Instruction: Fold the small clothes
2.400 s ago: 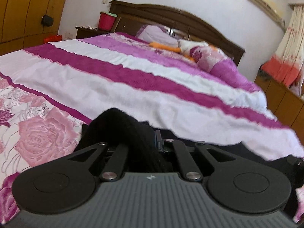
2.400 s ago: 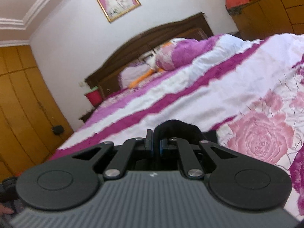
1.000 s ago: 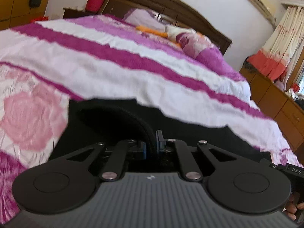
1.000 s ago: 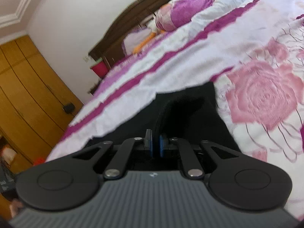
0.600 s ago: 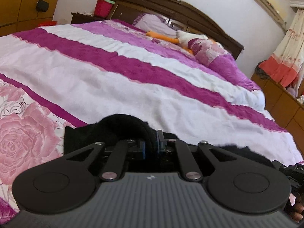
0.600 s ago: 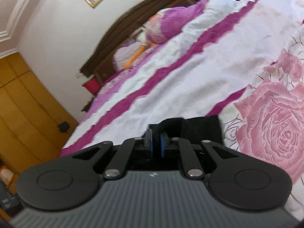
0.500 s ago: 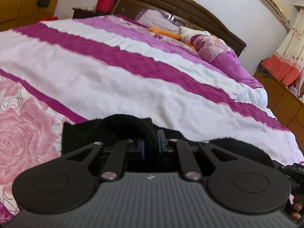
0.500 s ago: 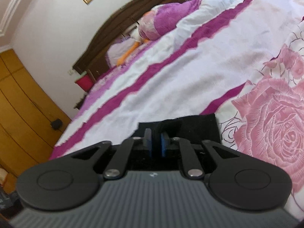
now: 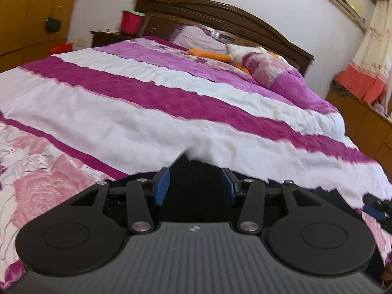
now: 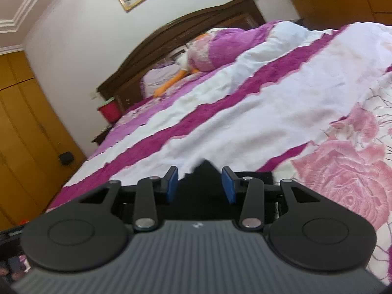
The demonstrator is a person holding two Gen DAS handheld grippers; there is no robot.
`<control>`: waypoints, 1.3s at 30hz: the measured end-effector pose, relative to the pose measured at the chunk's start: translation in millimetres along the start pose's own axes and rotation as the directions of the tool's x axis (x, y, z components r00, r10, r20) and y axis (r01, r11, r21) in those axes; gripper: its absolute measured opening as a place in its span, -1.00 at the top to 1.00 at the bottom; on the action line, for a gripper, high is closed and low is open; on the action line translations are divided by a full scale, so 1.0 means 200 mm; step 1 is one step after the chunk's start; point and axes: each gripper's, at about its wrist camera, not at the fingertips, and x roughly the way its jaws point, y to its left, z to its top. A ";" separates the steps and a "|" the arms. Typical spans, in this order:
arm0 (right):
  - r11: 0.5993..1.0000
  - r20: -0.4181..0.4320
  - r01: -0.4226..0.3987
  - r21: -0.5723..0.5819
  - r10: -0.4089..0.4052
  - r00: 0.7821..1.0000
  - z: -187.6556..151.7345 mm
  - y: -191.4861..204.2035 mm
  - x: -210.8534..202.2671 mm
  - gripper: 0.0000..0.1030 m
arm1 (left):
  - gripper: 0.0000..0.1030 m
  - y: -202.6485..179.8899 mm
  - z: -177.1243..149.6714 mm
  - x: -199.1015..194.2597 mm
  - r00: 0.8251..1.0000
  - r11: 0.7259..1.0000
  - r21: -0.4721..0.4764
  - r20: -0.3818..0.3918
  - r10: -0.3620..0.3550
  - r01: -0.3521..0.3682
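Pink and white stripes run across the big bed, with rose prints near the close edge. Pillows and a dark wood headboard sit at the far end, and a red bucket stands on a side table.

One black cloth lies on the bed at the close edge, right under both tools. Most of it hides behind them, so I cannot tell how neat the fold is.

What could go wrong? The cloth is soft and a bit puffy. I think a folded part could spring up or slide open once nothing pins it, and a little black tip sticks up between the right blue pads. If a tool lifts away at a slant, a pad may catch the fuzzy cloth and drag it, and the fold would be spoiled. The bed cover is soft and bumpy too, so the cloth may not lie flat.

Left tongs: the blue pads stand wide apart. They hold nothing. The black cloth lies in the gap, and I cannot tell if a pad touches it.

Right tongs: also wide apart and holding nothing. The cloth sits between the pads, loose.
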 end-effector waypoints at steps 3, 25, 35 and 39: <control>0.999 -0.058 -0.005 -0.051 0.002 0.998 0.00 0.03 0.07 0.16 | -0.01 -0.01 -0.04 0.08 0.999 1.000 0.025 -0.034 0.015 -0.014; 0.995 -0.149 0.035 -0.095 -0.049 0.988 -0.08 -0.02 0.20 0.23 | -0.02 -0.02 -0.15 0.17 0.987 0.991 0.114 -0.129 0.091 -0.076; 0.994 -0.093 0.058 -0.090 -0.067 0.993 -0.03 -0.07 -0.27 0.16 | -0.04 0.01 -0.13 -0.25 0.980 0.986 0.121 -0.148 0.132 -0.114; 0.994 -0.092 0.087 -0.073 -0.093 0.991 -0.04 -0.14 -0.37 -0.03 | -0.05 0.01 -0.17 -0.34 0.976 0.983 0.132 -0.164 0.146 -0.124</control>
